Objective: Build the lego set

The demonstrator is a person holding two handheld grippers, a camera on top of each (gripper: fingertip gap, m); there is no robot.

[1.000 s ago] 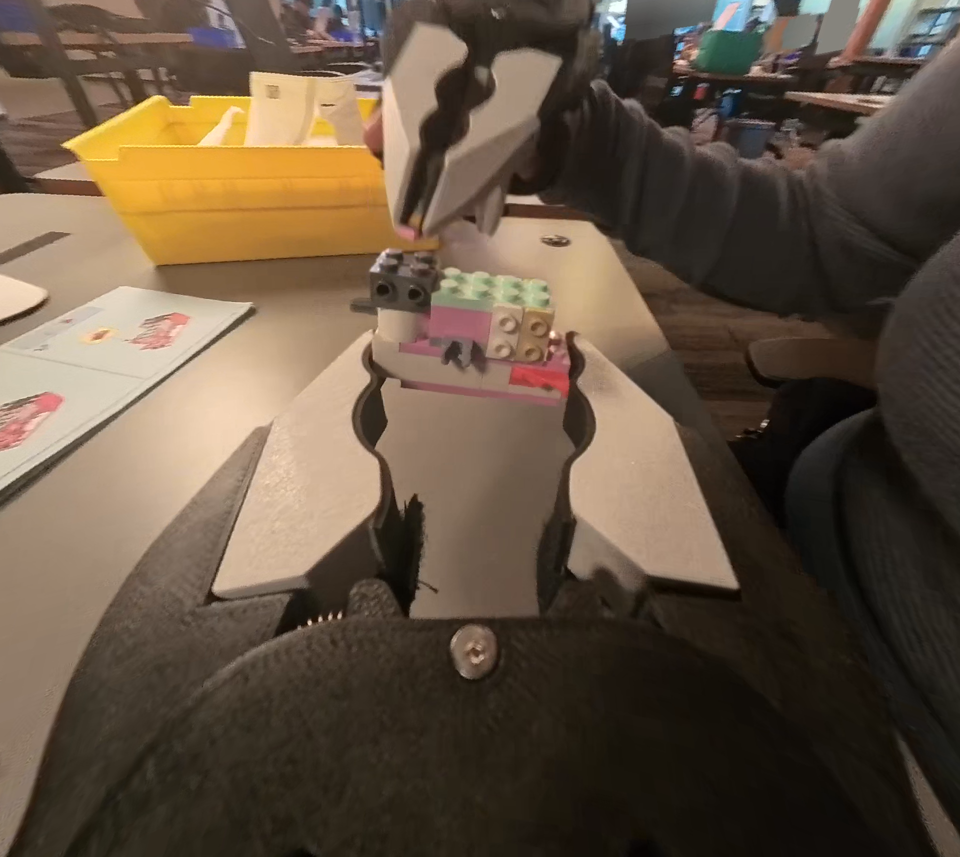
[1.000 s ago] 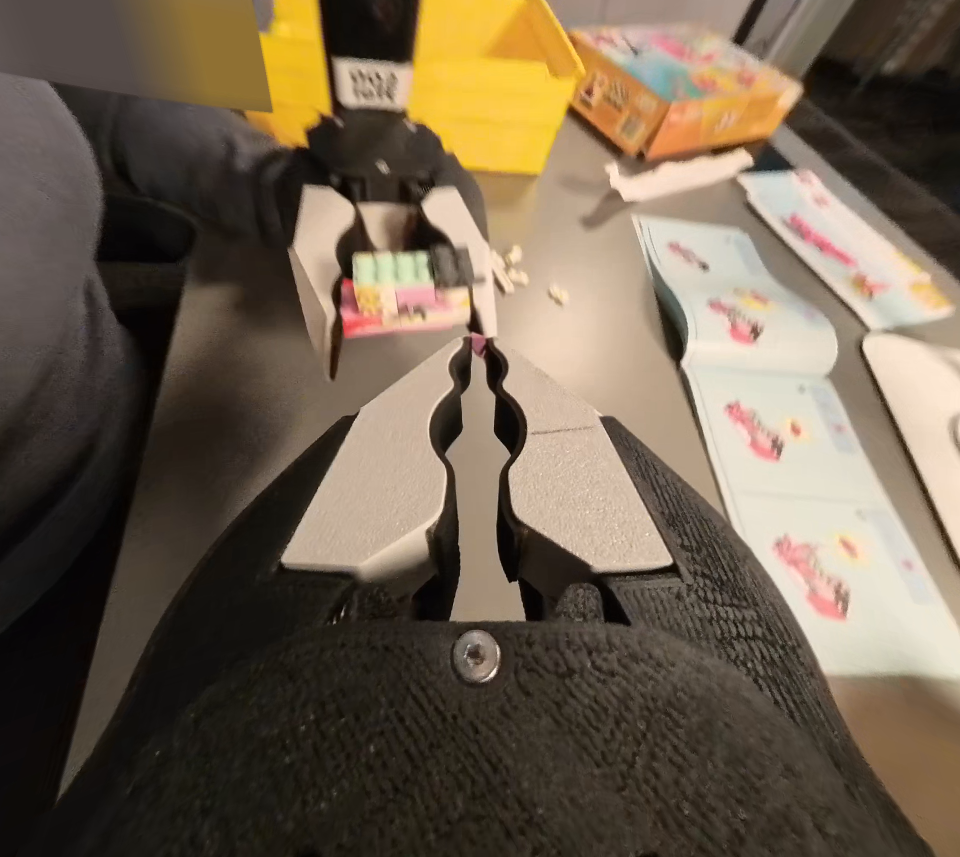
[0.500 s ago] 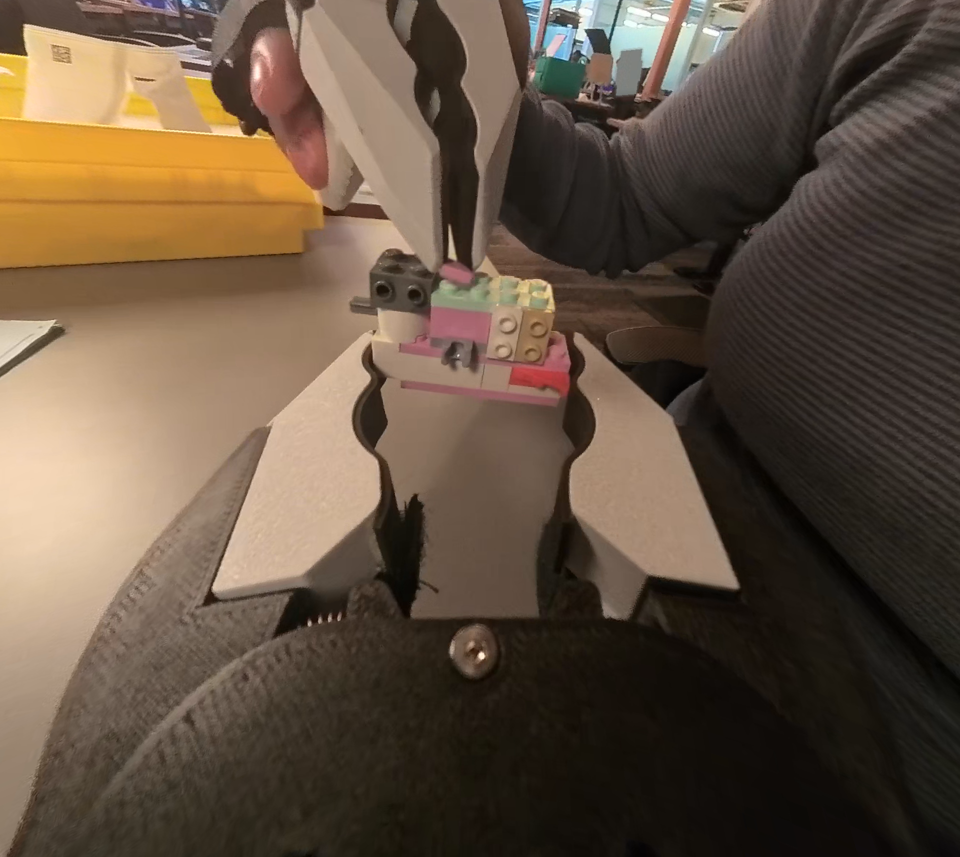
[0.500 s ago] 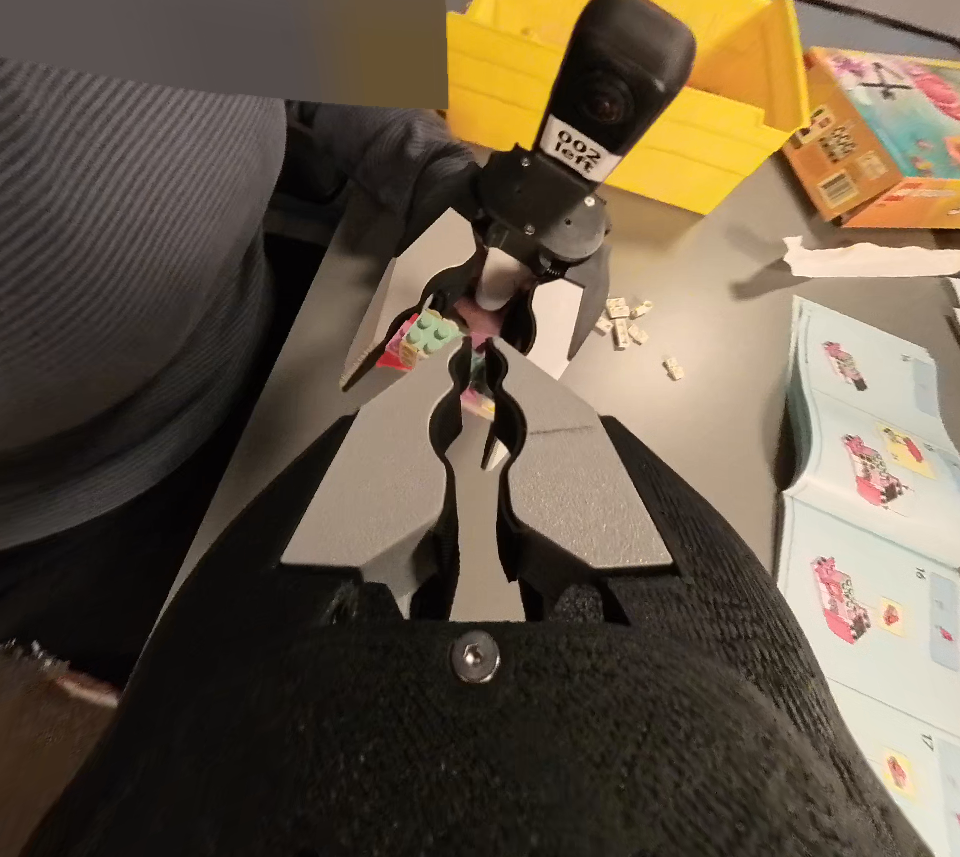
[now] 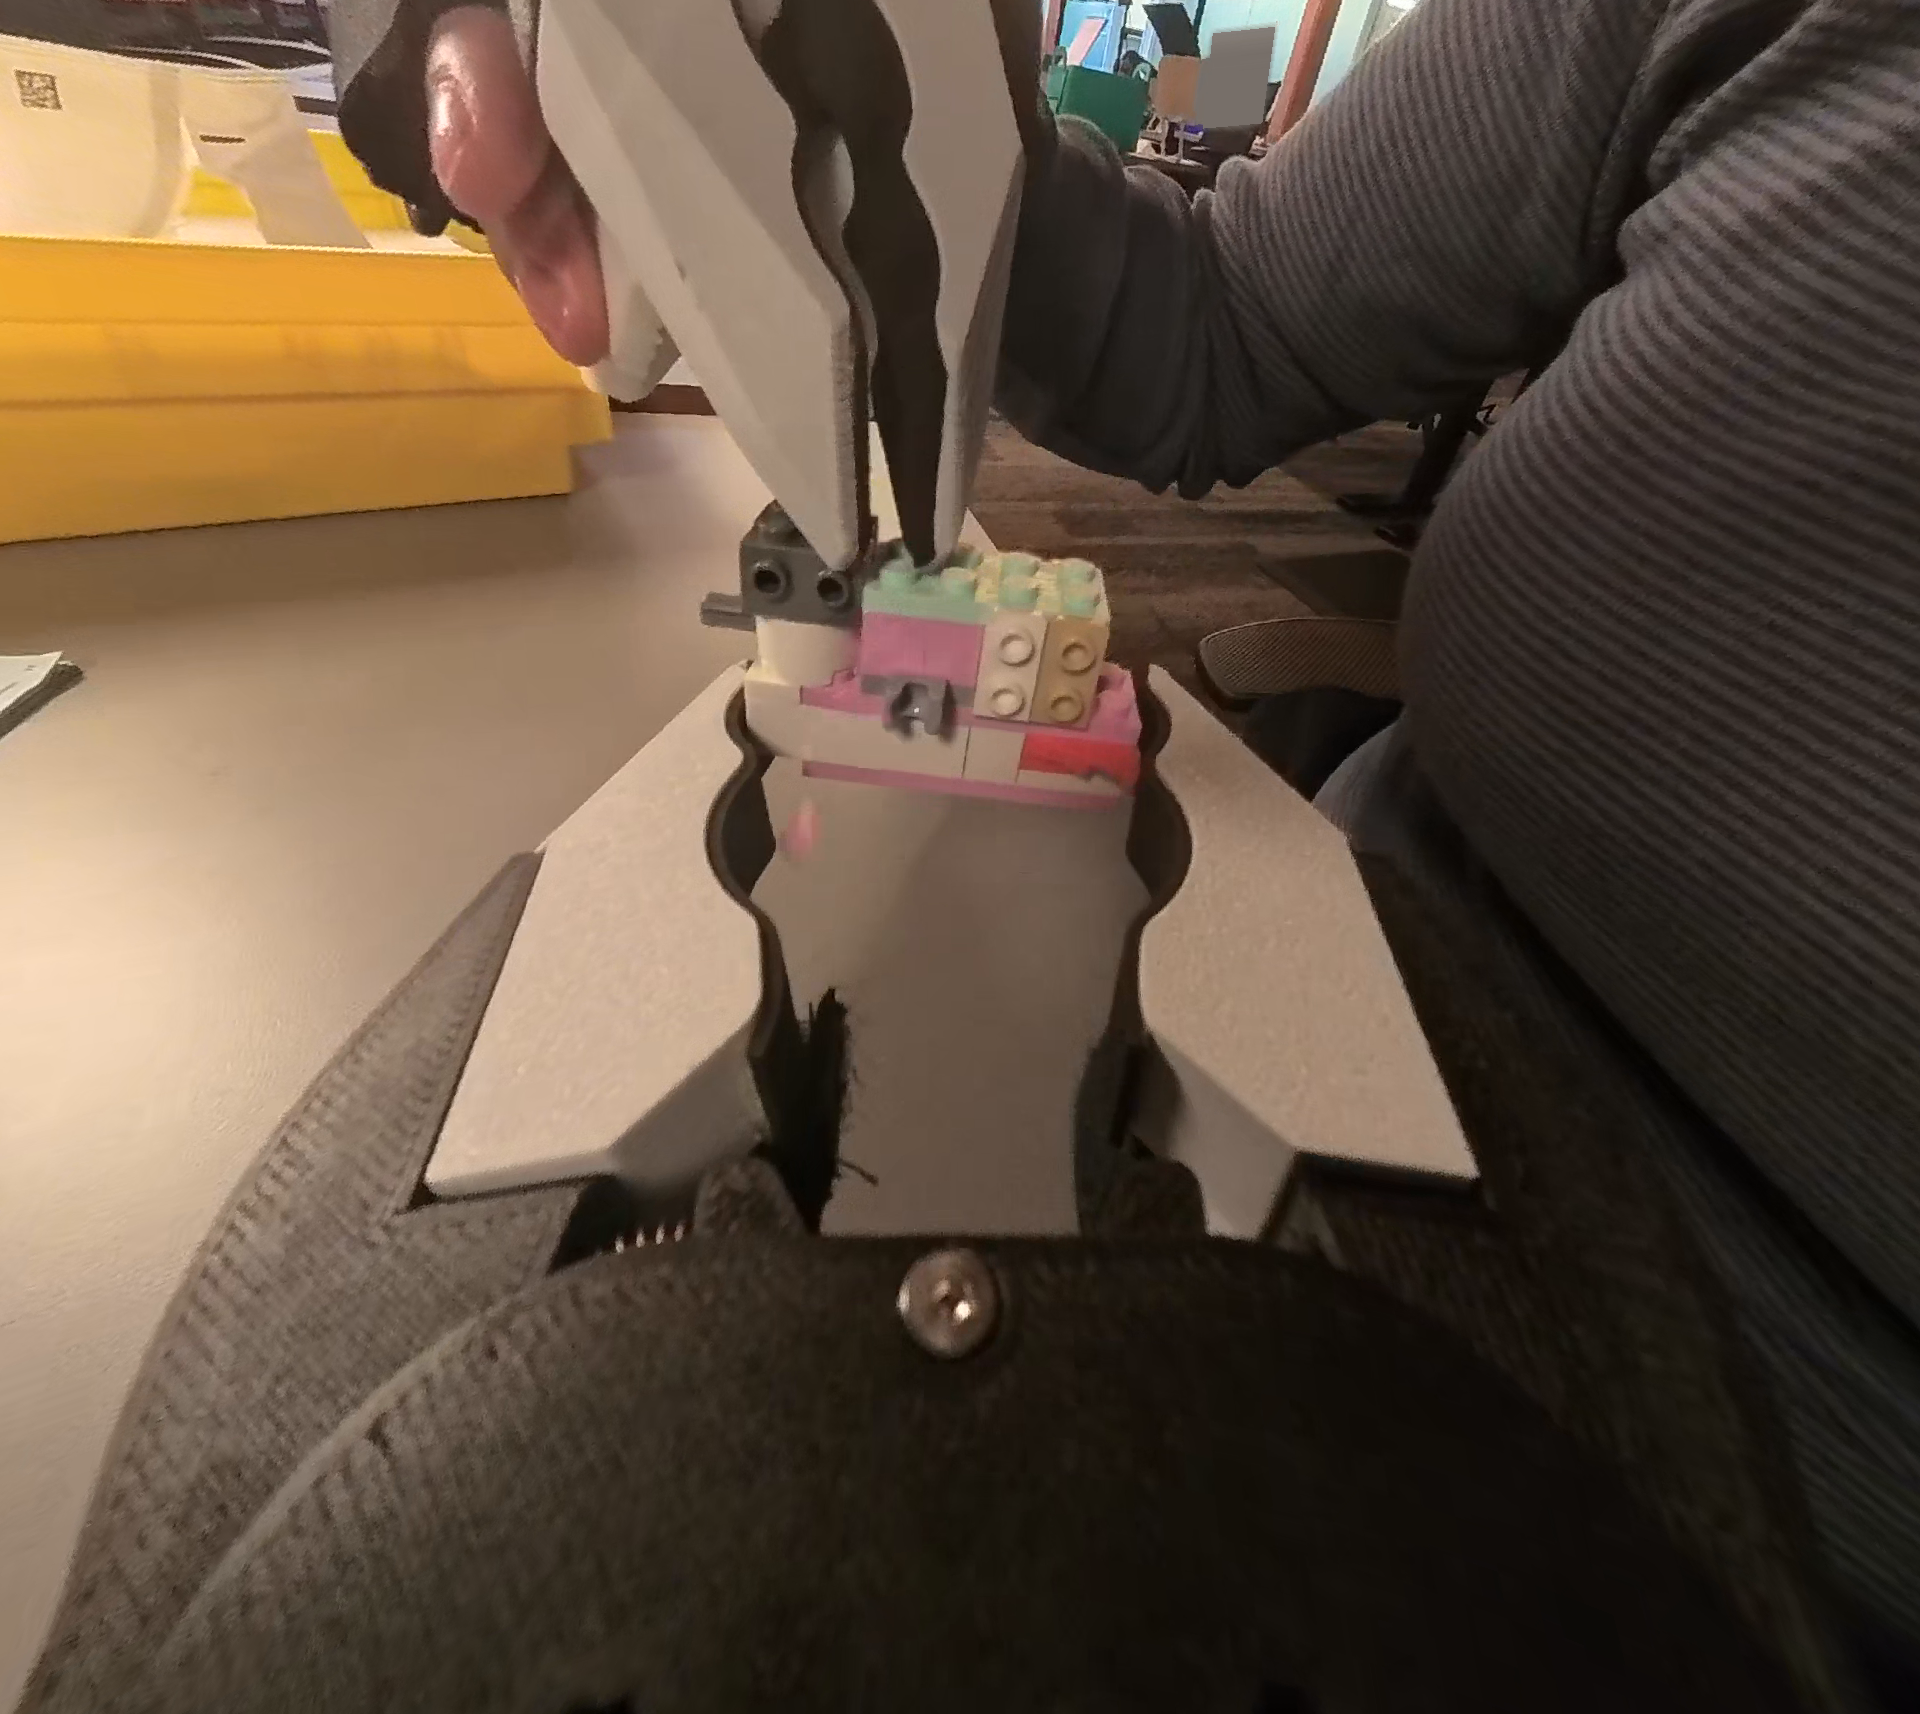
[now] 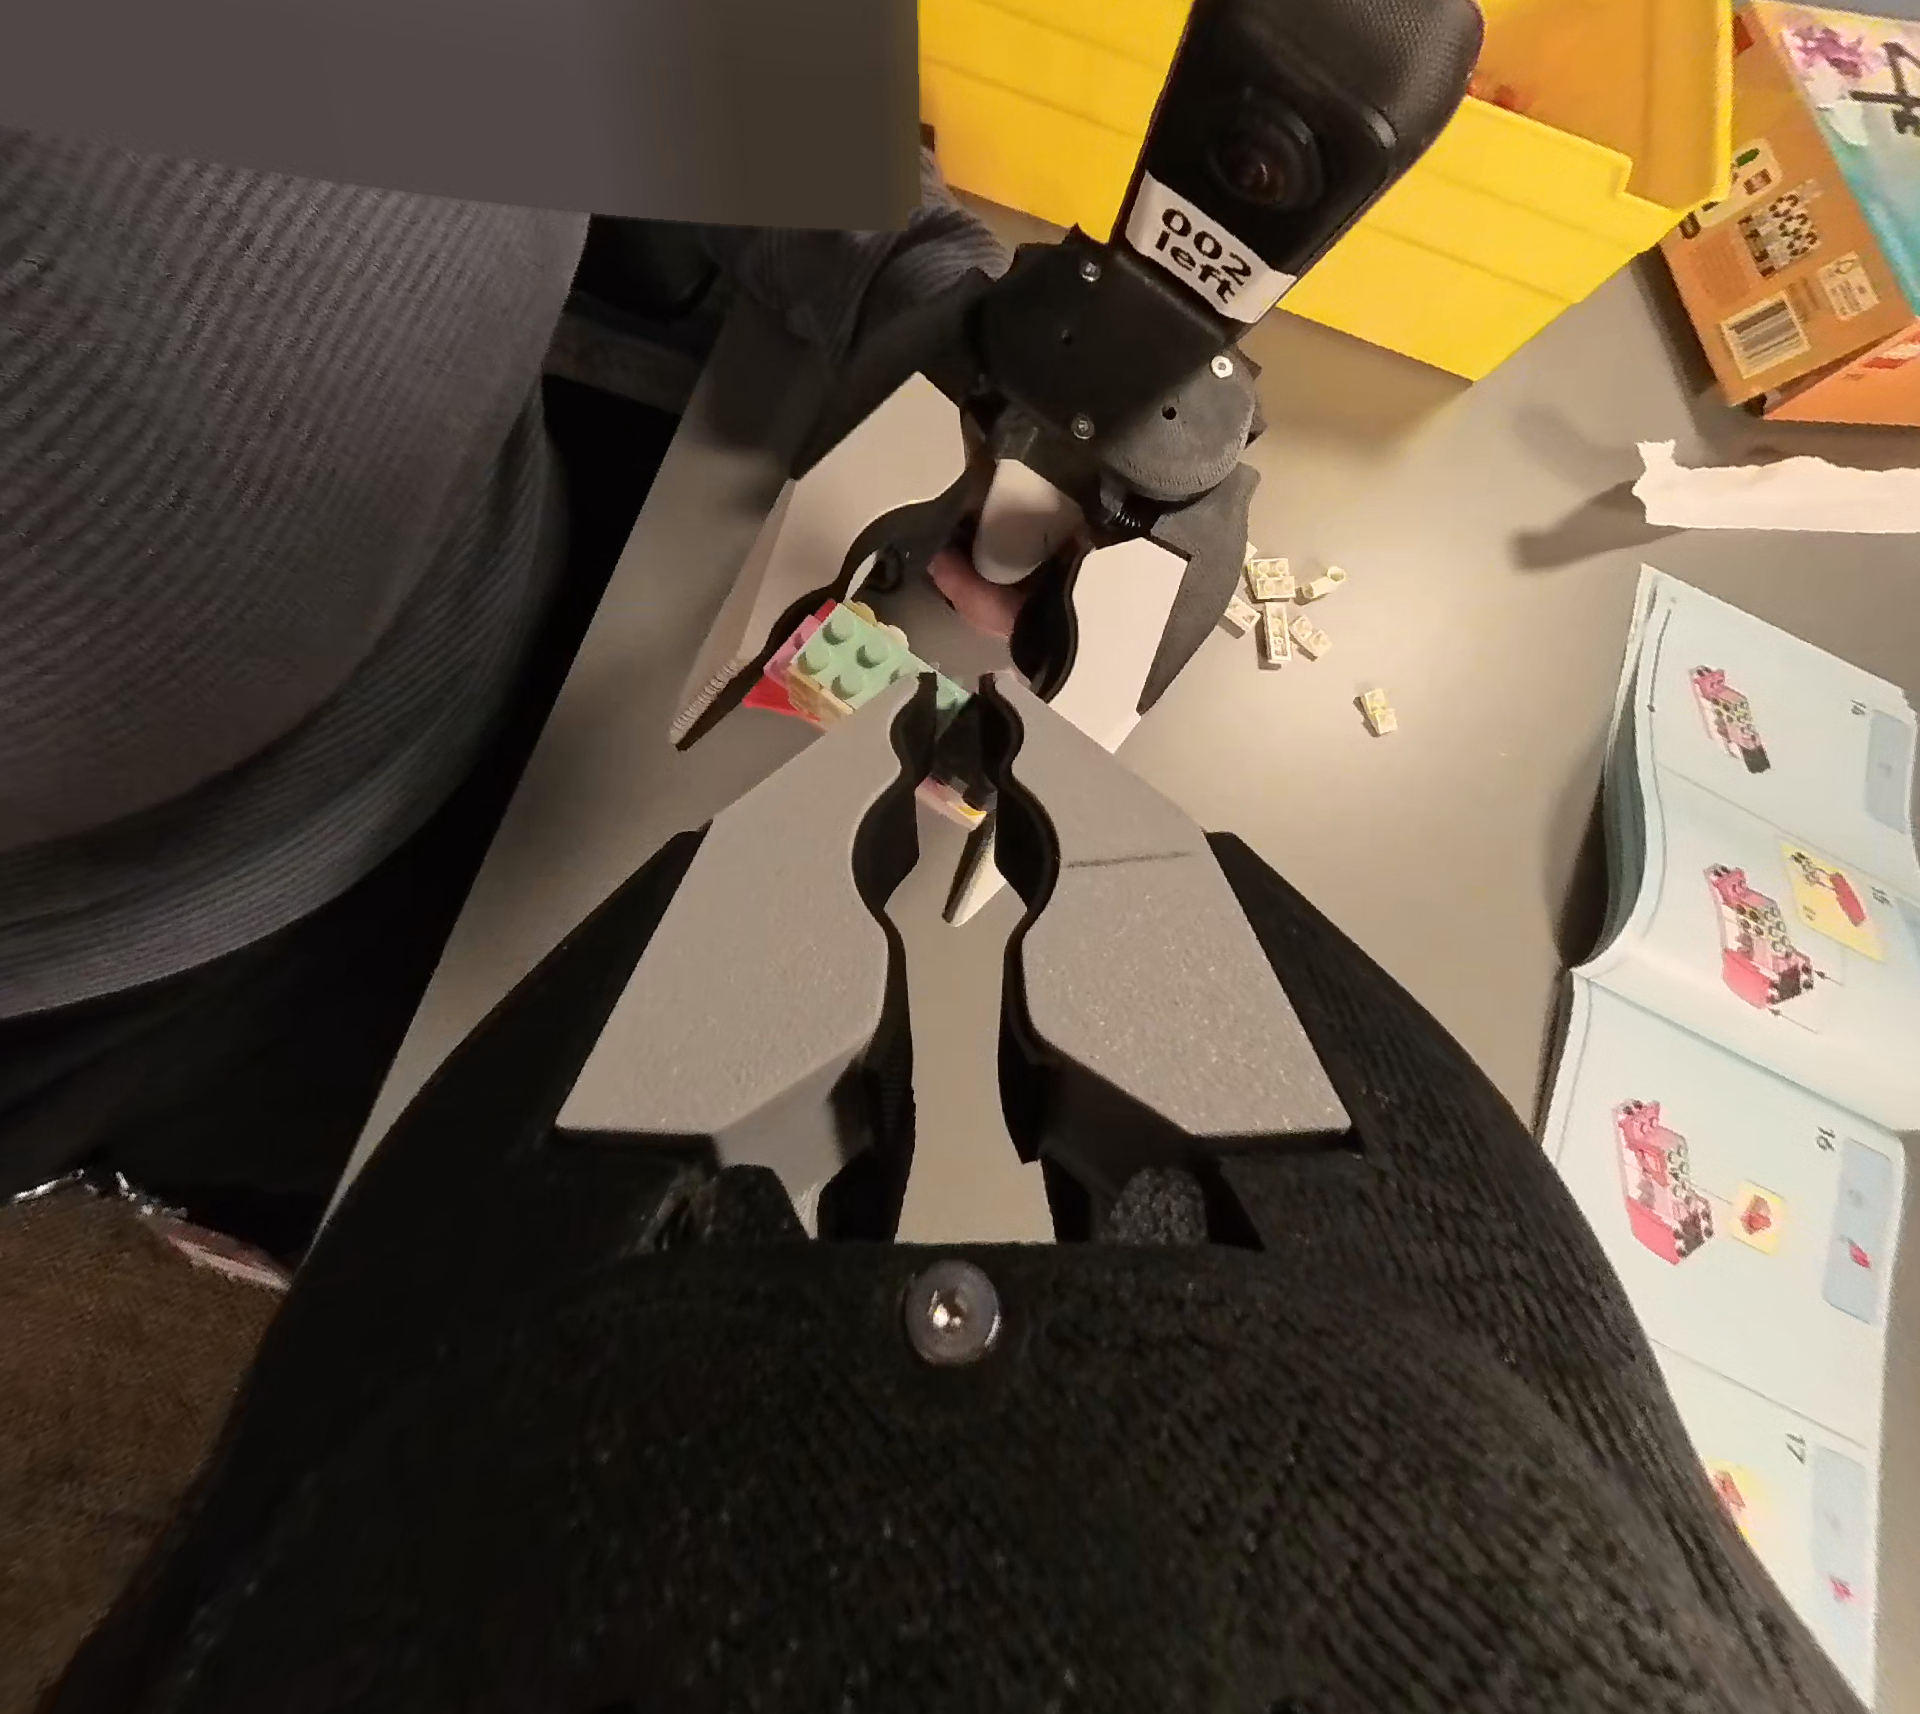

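My left gripper (image 5: 945, 714) is shut on a small brick model (image 5: 935, 677) and holds it by its ends just above the grey table (image 5: 312, 781). The model is pink, white and red, with mint and pale yellow bricks on top and a dark grey brick at its left end. My right gripper (image 5: 888, 552) comes down from above, and its tips rest on the mint top beside the dark grey brick. Its jaws stand slightly apart with nothing between them (image 6: 951, 685). A small blurred pink bit (image 5: 800, 828) shows just below the model.
A yellow bin (image 6: 1455, 210) stands at the back of the table, with a cardboard box (image 6: 1787, 241) to its right. An open instruction booklet (image 6: 1766, 937) lies on the right. Several small pale bricks (image 6: 1283, 615) and a white paper scrap (image 6: 1766, 490) lie nearby. The person's grey sleeve (image 5: 1403, 262) is close. About 5 cm separates my left fingertips from my right.
My right gripper carried a small pink piece down onto the model's top. Its jaws have since parted a little, and the piece has left the tips. A pink blur now shows under the model.
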